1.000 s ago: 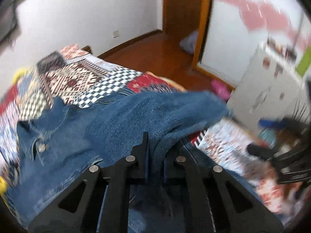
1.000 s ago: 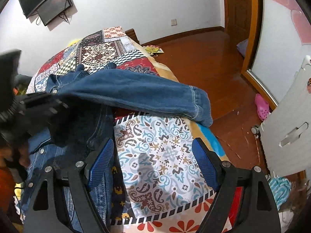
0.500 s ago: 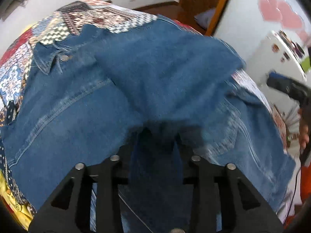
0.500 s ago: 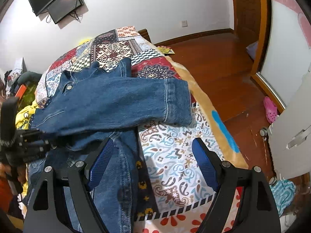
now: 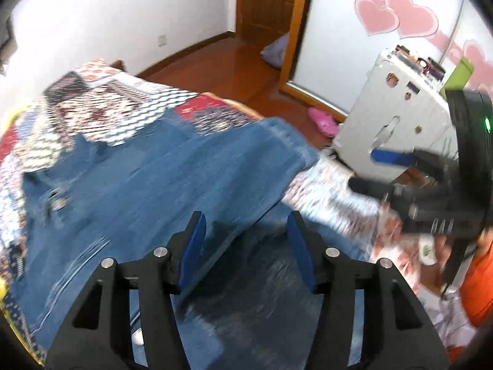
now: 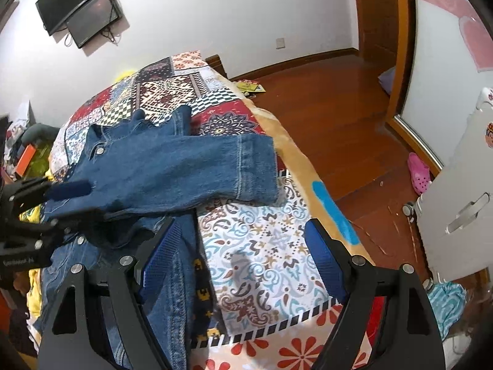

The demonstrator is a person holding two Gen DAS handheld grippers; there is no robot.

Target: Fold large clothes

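Jacket (image 6: 172, 169) lies on the bed (image 6: 271, 246), its sleeve (image 6: 215, 166) now folded across the body, freed by the opening left gripper (image 5: 246, 240), while the right gripper (image 6: 243, 259) stays wide, empty, so the opposite sleeve probably comes next.

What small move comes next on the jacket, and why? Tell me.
Probably lift the left gripper clear of the jacket. Its jaws are opening with denim under them but none pinched, and the sleeve already lies folded across the body. The right gripper hangs open over the bedspread, free for the next fold.
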